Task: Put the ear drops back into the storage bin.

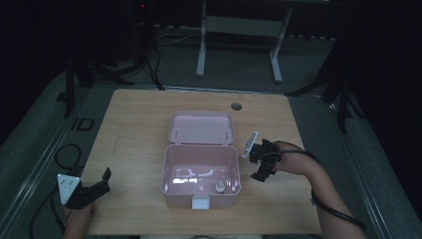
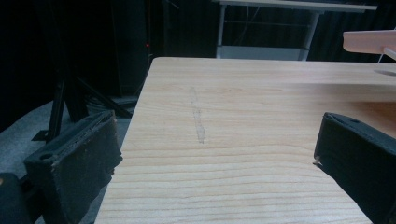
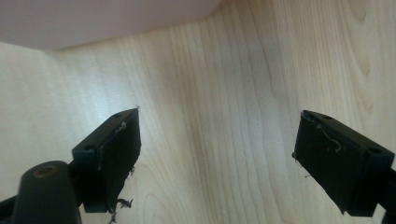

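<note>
The right gripper (image 1: 262, 167) hangs just beside the right wall of the pink box (image 1: 201, 172), tilted down toward the table (image 1: 134, 119). Its jaws stand wide apart with nothing between them; in the right gripper view they frame bare wood (image 3: 215, 140), and a curved corner of the box (image 3: 93, 18) sits ahead of them at the top, apart from both jaws.

The box stands between the two grippers, nearer the right one. Its lid (image 1: 201, 128) is thrown back on the far side and the tub is open. Inside, near the wall closest to the person, lies a small pale object (image 1: 217, 187), too small to identify. A white latch (image 1: 200, 202) hangs on the front wall.

The left gripper (image 1: 99, 183) is well apart from the box, low over the table's near left corner, with its grey plate (image 1: 68, 187) at the back. Its jaws are also spread wide and hold nothing; in the left gripper view they bracket plain tabletop (image 2: 233, 140) with a faint grey smear (image 2: 198, 119) ahead, and an edge of the lid (image 2: 369, 42) shows far off to its right.
</note>
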